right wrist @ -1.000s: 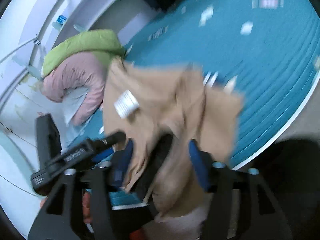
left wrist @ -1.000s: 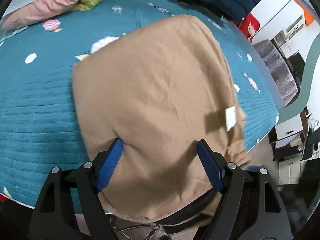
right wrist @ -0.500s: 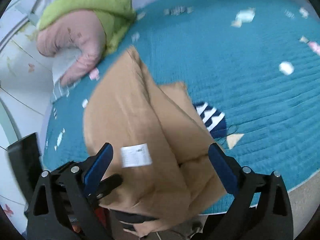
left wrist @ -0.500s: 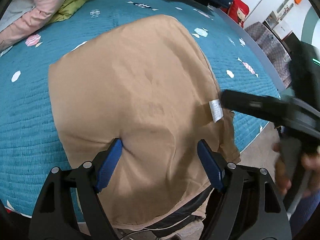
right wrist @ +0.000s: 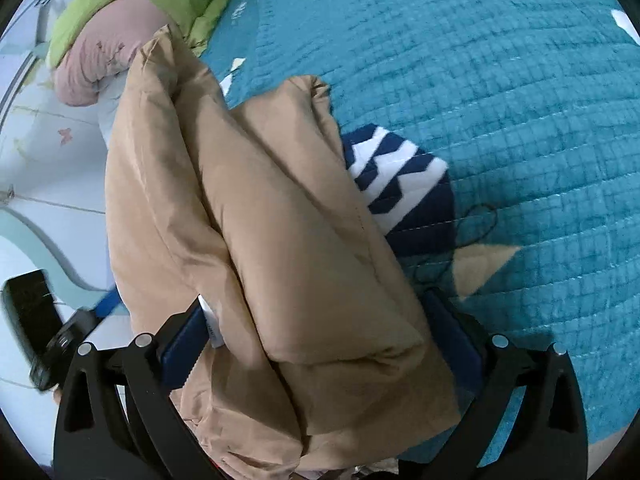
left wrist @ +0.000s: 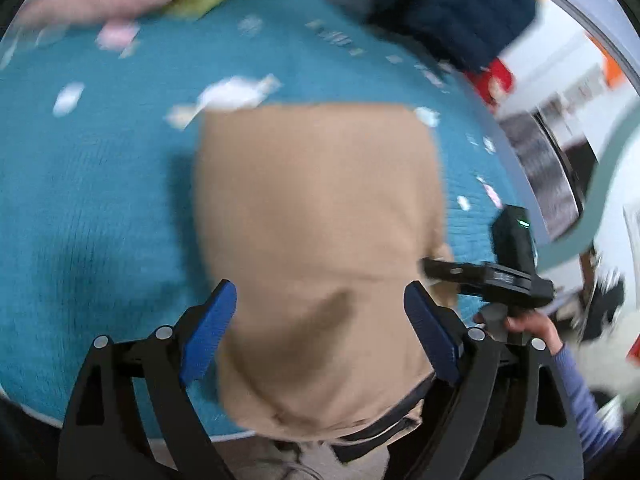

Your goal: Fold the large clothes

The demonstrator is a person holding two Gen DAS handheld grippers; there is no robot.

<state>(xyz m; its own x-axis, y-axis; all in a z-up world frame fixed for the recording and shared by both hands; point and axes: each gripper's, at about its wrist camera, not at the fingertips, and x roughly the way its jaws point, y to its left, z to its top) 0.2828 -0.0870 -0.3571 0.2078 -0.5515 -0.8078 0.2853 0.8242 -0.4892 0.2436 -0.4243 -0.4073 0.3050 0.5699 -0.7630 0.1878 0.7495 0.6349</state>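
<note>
Folding the tan jacket lying near the bed's edge, I keep both jaws spread, unclenched, straddling the bundle, pressing layers flat before squaring corners.

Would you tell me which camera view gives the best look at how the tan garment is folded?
The right wrist view: it is sharp and shows the tan garment bunched in thick overlapping folds on the teal bedspread, between the right gripper's wide-apart jaws. The left wrist view is motion-blurred and shows only a smooth tan sheet between the left gripper's fingers.
</note>
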